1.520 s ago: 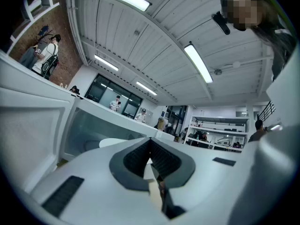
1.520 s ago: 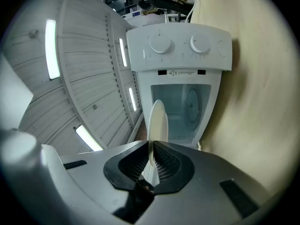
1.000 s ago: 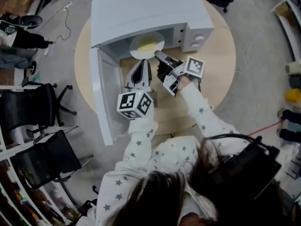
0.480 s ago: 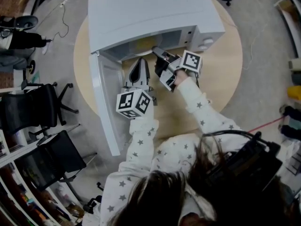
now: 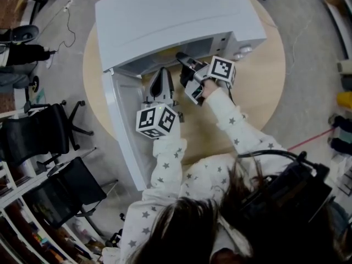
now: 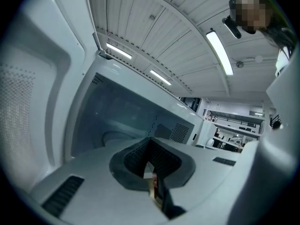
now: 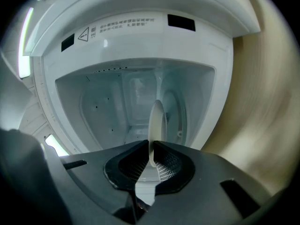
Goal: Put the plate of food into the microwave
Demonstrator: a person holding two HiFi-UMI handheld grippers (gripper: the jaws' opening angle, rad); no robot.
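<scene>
Right gripper view: the plate is seen edge-on, w/ its near rim clamped between the jaws of the right gripper. The rest of the plate reaches straight ahead of the jaws into the cavity of the microwave. The turntable is seen just beyond the plate, on its right side. The view is rolled, i.e. the gripper is turned on its side. Wood of the table is seen at far right. Food can't be made out from this angle.

Left gripper view: the left gripper is closed, pads together & nothing gripped. It is tilted upward; the microwave's cavity is seen ahead of it, the open door to its left, ceiling lights above.

Head view: the right gripper's jaws are pushed under the microwave's front edge, so the plate is mostly hidden by the top of the housing. The marker cube is trailed behind, w/ the forearm in a star-print sleeve stretched forward. The left gripper is held just left of the right one, tips near the opening, forearm bent in close to the body. The door is swung fully open to its left.
</scene>
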